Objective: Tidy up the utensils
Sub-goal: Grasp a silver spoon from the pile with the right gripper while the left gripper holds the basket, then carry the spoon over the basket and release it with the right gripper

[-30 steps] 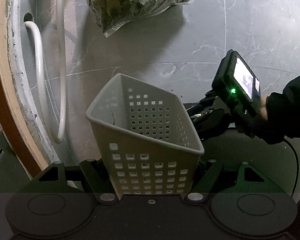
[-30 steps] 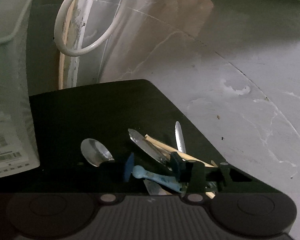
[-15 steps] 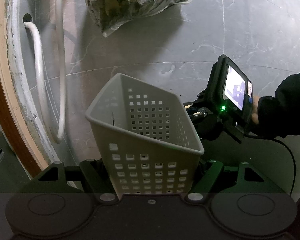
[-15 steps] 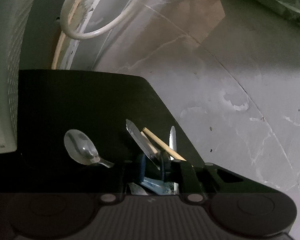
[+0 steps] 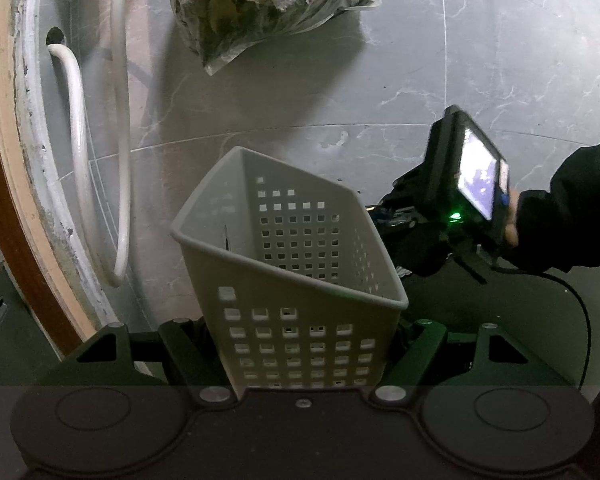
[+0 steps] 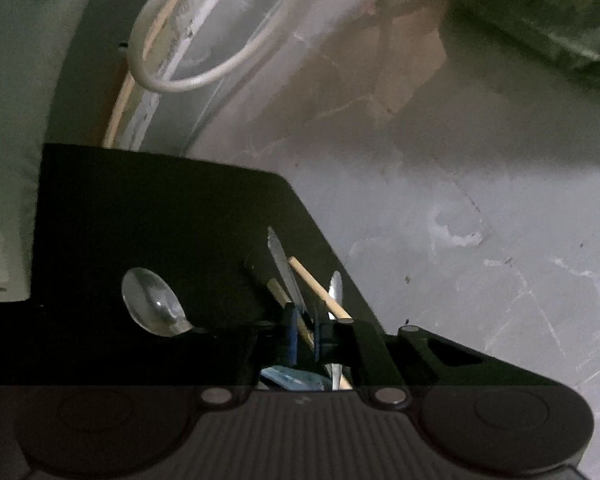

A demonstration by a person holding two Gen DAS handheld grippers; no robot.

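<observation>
Grey marbled floor tiles (image 5: 480, 80) spread under both our claws, with a black mat (image 6: 160, 220) laid over them. Our left gripper (image 5: 300, 360) is clamped on the white perforated basket (image 5: 284, 264), its jaws pressing the two side walls, so the open basket fills the space straight ahead of it. Just right of the basket we see our right gripper (image 5: 396, 220), carried by a hand in a dark sleeve (image 5: 572, 232). From that claw's own camera, the right gripper (image 6: 304, 336) has just been closing, and its blue pads (image 6: 290, 336) now stand narrow around a bundle of utensils: a wooden chopstick (image 6: 320, 296) and a knife blade (image 6: 282, 268) stick out ahead between them. Just left of the claw a metal spoon (image 6: 152, 300) lies on the mat. Farther out, a white hose (image 5: 76, 140) loops to the left, and a crumpled plastic bag (image 5: 268, 0) sits beyond the basket.
</observation>
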